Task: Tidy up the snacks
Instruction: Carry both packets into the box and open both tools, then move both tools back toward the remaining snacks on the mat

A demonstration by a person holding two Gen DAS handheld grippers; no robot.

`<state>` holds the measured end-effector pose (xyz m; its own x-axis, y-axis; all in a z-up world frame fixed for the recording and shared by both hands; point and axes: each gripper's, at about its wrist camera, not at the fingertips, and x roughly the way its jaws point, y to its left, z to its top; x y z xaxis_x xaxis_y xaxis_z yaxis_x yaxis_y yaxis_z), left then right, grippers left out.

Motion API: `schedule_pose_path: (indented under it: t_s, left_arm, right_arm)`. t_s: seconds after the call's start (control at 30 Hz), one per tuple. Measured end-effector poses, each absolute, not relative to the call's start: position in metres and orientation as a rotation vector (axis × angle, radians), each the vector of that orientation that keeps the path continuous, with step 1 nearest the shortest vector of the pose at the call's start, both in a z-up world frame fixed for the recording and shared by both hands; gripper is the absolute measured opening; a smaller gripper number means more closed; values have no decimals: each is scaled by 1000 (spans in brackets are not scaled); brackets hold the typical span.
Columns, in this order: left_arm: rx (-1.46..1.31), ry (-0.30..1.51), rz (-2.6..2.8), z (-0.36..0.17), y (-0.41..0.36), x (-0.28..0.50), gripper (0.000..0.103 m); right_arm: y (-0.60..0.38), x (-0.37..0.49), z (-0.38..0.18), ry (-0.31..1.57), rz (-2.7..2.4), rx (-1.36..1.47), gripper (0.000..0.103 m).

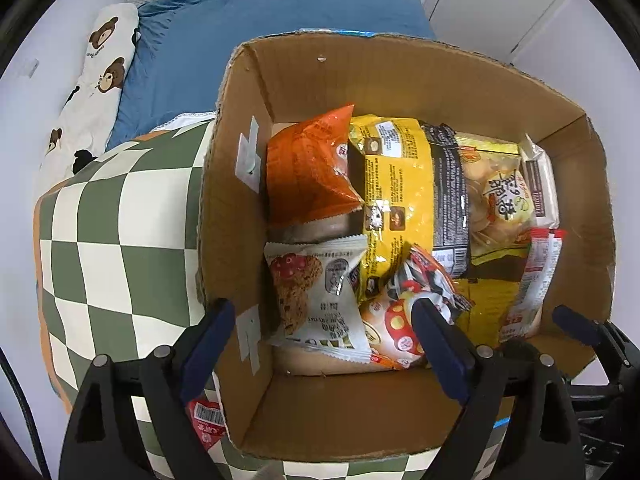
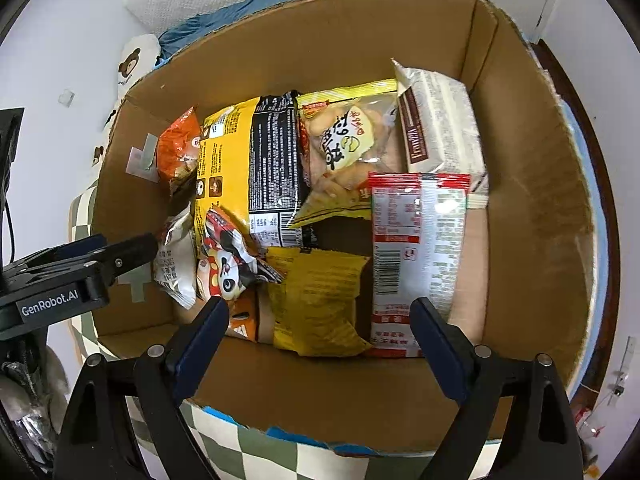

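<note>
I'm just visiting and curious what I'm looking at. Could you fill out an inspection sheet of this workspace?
Surface: checkered cushion on a blue-sheeted bed.
Job's things: cardboard box holding snack packets, among them a yellow-black bag, red-white packet, cookie packet, panda packet.
Clutter: red packet outside the box.
Grippers: left tongs and right tongs open, nothing held.
Cables: black cable at the left edge.
Surroundings: bear-print pillow, white walls.

box [image 2: 532, 208] x1 | snack pkts [image 2: 416, 240] in box x9 | pkt outside [image 1: 206, 424] x1 | tools [image 2: 320, 332] x2
</note>
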<state>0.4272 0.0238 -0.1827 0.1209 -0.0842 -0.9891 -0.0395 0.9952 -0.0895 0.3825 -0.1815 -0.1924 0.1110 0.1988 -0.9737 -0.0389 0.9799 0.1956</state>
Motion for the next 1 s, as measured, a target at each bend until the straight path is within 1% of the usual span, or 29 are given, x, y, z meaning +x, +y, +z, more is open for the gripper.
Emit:
schedule_pose_path:
  t_s: [0.3,0.33,0.5,0.63,1.0]
  left_arm:
    - [-116,1387,-45,-163,11,397,90]
    - [-119,1378,-47,-161,10,394,90]
    - [-127,1333,-58,-148,4,375,90]
    - [-135,1262,-58,-131,2,354,90]
    - [-55,1034,-44,-69,-10,288,90]
  right_arm:
    - [-193,367,-172,1394,145,89,94]
    - [-195,365,-169,1359,162,84,94]
    - [-203,348,-151,1305,149,72,94]
    - [-208,330,-133,1235,125,47,94]
    - [-217,271,-76,1040,105,23,94]
